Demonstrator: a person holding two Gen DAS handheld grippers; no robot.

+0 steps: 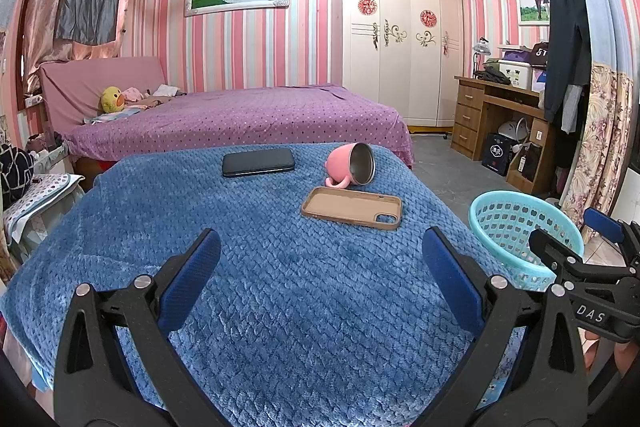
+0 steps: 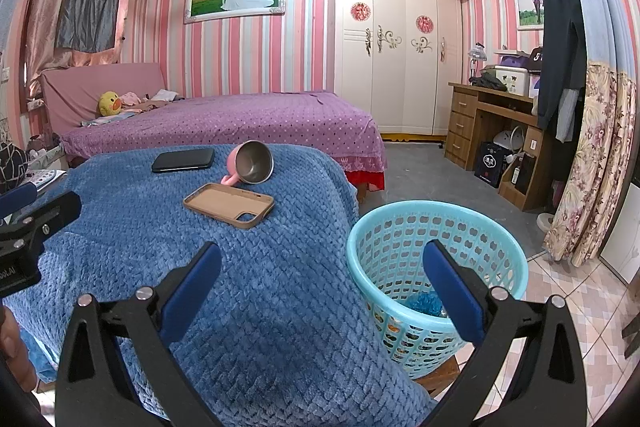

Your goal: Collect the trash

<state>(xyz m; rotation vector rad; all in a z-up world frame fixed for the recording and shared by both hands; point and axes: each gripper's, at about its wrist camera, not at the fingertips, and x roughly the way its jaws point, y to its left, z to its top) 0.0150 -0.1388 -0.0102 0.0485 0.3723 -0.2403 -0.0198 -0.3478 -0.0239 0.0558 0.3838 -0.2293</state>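
A light blue plastic basket (image 2: 400, 227) (image 1: 504, 211) stands beside the right edge of a table draped in a blue blanket (image 1: 256, 259) (image 2: 240, 267); blue wrappers (image 2: 424, 301) lie at its bottom. My right gripper (image 2: 320, 283) is open and holds nothing, its right finger over the basket's mouth, its left finger over the blanket. My left gripper (image 1: 320, 279) hangs open above the near part of the blanket, with nothing between its fingers. In the left wrist view the right gripper (image 1: 576, 239) shows at the right edge, over the basket.
On the blanket lie a tan phone case (image 1: 352, 207) (image 2: 229, 203), a tipped pink mug (image 1: 352, 165) (image 2: 250, 163) and a black phone (image 1: 258, 161) (image 2: 183, 159). A purple bed (image 1: 240, 119) stands behind. A wooden desk (image 1: 496, 115) and wardrobe (image 1: 400, 39) are at right.
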